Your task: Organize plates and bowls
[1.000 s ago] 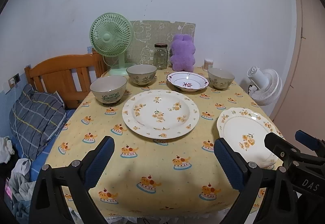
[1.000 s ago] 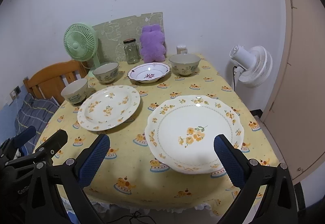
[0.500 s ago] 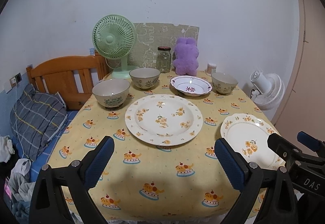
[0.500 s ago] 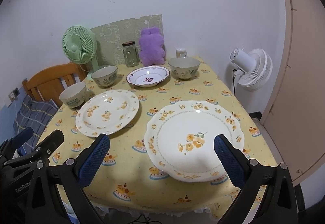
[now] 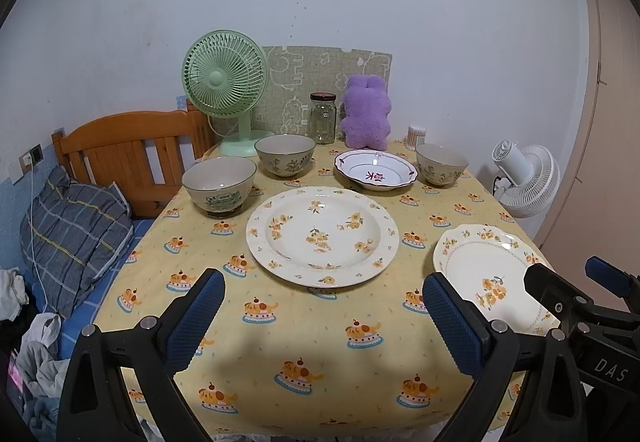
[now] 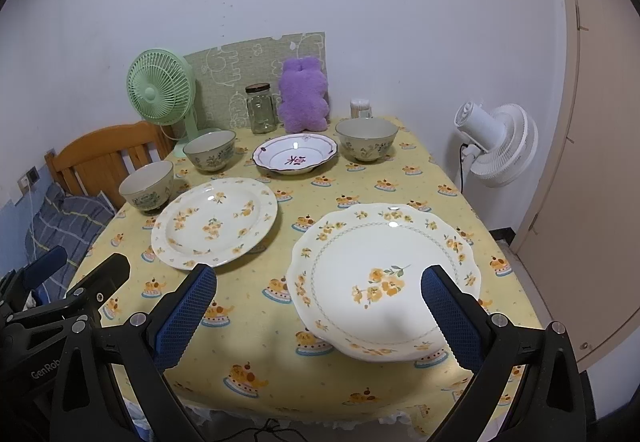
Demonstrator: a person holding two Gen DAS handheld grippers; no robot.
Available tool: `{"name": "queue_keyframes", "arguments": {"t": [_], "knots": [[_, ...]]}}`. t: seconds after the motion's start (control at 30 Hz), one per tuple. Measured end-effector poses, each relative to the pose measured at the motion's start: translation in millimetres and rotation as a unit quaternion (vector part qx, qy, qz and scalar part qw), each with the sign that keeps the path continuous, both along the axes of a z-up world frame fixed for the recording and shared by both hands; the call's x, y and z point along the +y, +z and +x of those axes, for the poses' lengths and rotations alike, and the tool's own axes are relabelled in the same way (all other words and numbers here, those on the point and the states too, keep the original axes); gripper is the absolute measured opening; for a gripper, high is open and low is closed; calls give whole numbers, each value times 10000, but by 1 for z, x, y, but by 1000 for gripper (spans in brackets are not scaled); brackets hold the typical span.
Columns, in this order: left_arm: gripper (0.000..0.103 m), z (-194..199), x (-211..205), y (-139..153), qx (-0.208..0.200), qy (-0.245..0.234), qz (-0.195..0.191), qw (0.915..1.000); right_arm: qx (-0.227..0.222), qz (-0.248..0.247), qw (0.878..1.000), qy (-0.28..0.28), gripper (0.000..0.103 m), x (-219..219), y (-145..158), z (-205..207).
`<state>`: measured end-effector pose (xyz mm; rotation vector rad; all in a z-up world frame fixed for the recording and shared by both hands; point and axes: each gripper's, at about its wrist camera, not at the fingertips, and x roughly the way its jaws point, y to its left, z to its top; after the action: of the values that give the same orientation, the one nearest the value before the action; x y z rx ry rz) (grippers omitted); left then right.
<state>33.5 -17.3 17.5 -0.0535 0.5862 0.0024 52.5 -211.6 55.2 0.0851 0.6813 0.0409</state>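
On the yellow tablecloth a deep floral plate (image 5: 322,236) (image 6: 215,222) lies in the middle. A scalloped flat plate (image 5: 490,276) (image 6: 384,280) lies near the front right edge. Behind them stand three bowls: one at the left (image 5: 219,185) (image 6: 147,186), one at the back (image 5: 285,154) (image 6: 209,149), one at the right (image 5: 441,163) (image 6: 367,139). A red-trimmed dish (image 5: 375,174) (image 6: 295,158) sits between the back bowls. My left gripper (image 5: 323,318) hovers open over the front edge. My right gripper (image 6: 319,312) hangs open just before the scalloped plate.
At the back stand a green fan (image 5: 225,81), a glass jar (image 5: 322,117), a purple plush (image 5: 366,111) and a small cup of sticks (image 5: 416,135). A wooden headboard (image 5: 124,151) and bedding lie left. A white fan (image 6: 496,143) and a door stand right.
Both grippers have drawn back and up from the table, so the plates and bowls sit farther away in view. Nothing on the table has moved.
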Motion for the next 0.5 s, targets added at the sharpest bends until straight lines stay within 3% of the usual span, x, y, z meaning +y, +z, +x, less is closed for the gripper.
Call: {"name": "queue_keyframes", "arguments": {"t": [0.5], "knots": [[100,-3,2,0,2,29,27,10000,-30,-124,9999,-6,103,3,3,-3]]}}
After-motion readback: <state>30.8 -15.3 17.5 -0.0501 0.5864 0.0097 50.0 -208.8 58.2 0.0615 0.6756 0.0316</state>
